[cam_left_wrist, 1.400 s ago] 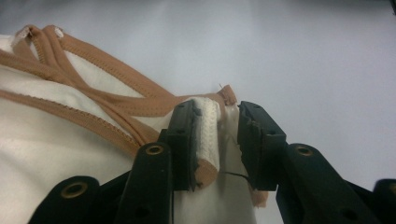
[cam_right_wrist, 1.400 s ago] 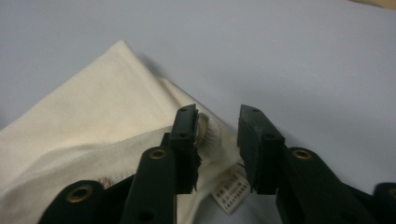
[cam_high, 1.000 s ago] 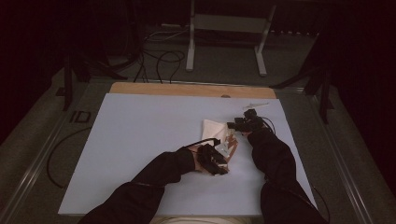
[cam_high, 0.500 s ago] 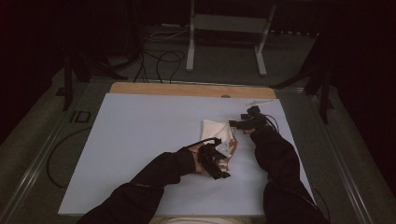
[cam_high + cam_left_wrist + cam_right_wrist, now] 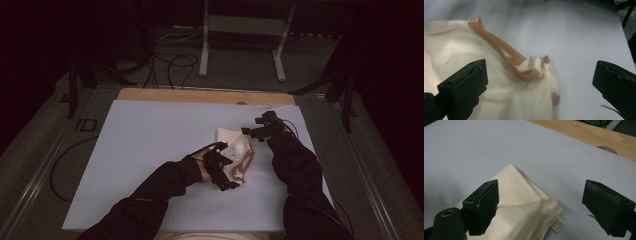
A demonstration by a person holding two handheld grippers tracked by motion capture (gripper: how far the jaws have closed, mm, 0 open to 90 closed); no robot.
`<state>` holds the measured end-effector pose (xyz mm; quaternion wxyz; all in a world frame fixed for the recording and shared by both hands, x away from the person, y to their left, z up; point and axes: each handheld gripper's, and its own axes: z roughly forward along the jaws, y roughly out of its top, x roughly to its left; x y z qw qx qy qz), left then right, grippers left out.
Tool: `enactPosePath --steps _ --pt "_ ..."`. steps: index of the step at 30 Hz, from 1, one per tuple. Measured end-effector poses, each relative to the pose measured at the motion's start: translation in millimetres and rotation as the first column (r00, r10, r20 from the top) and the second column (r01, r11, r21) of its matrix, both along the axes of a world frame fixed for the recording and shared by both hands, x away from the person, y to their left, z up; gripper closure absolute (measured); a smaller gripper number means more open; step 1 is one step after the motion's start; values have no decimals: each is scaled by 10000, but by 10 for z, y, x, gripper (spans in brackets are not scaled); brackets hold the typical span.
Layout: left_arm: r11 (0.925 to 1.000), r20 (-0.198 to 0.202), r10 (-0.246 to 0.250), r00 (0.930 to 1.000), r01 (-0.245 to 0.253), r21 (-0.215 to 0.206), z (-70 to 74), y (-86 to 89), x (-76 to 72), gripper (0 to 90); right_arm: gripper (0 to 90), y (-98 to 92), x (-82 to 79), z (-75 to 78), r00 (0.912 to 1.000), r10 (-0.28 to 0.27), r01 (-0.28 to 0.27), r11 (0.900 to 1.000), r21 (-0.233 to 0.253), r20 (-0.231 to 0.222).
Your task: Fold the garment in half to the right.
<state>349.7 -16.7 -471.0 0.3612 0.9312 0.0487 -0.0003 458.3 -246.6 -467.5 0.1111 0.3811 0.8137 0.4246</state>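
A cream bag (image 5: 236, 150) with tan straps (image 5: 246, 164) lies crumpled on the white sheet (image 5: 150, 150) that covers the table, a little toward four o'clock from the sheet's middle in the high view. The left gripper (image 5: 223, 170) sits at the bag's seven o'clock edge, and the right gripper (image 5: 252, 131) at its one o'clock corner.

In the left gripper view the jaws stand wide apart with nothing between them but air; the left gripper (image 5: 540, 82) hangs over the bag (image 5: 474, 65), whose cloth spreads from nine o'clock to the centre. A tan strap (image 5: 509, 56) runs from eleven o'clock down to a bunched knot near the middle. This view is blurred.

In the right gripper view the right gripper (image 5: 539, 202) is also spread wide and holds nothing. The bag (image 5: 519, 207) lies folded below it, one corner pointing to twelve o'clock, with a small label (image 5: 557, 225) at its five o'clock edge. Bare wood (image 5: 584, 132) shows past the sheet at one o'clock.
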Motion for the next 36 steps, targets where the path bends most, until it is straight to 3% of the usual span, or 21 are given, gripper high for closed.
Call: enactPosePath --steps 9,11,14,16,18,29,36 --pt "9987 -125 509 9986 -508 93 -21 307 6 0 144 92 -41 29 9995 307 -306 9995 64 -112" --pt "9976 -1 681 9977 -681 128 -24 393 13 0 144 109 -53 15 9991 386 -386 9993 10 -184" --pt "9949 136 1004 9949 -1005 125 -32 531 17 0 264 121 -72 -8 9993 324 -326 9994 -104 -173" --pt "9931 214 1144 9932 -1150 243 -29 628 20 0 406 111 -71 -22 9996 231 -233 9997 -125 -170" --pt "9904 174 1367 9905 -1370 182 -26 722 5 0 459 113 -68 -41 9996 127 -132 9997 -212 -234" --pt "9706 255 2393 9706 -2398 192 -48 1250 -93 0 571 149 -11 -205 9953 -340 265 9963 -822 -906" --pt "9540 231 2996 9538 -2996 -24 -137 1505 -216 0 811 108 -4 -302 9884 -519 370 9938 -1049 -1430"
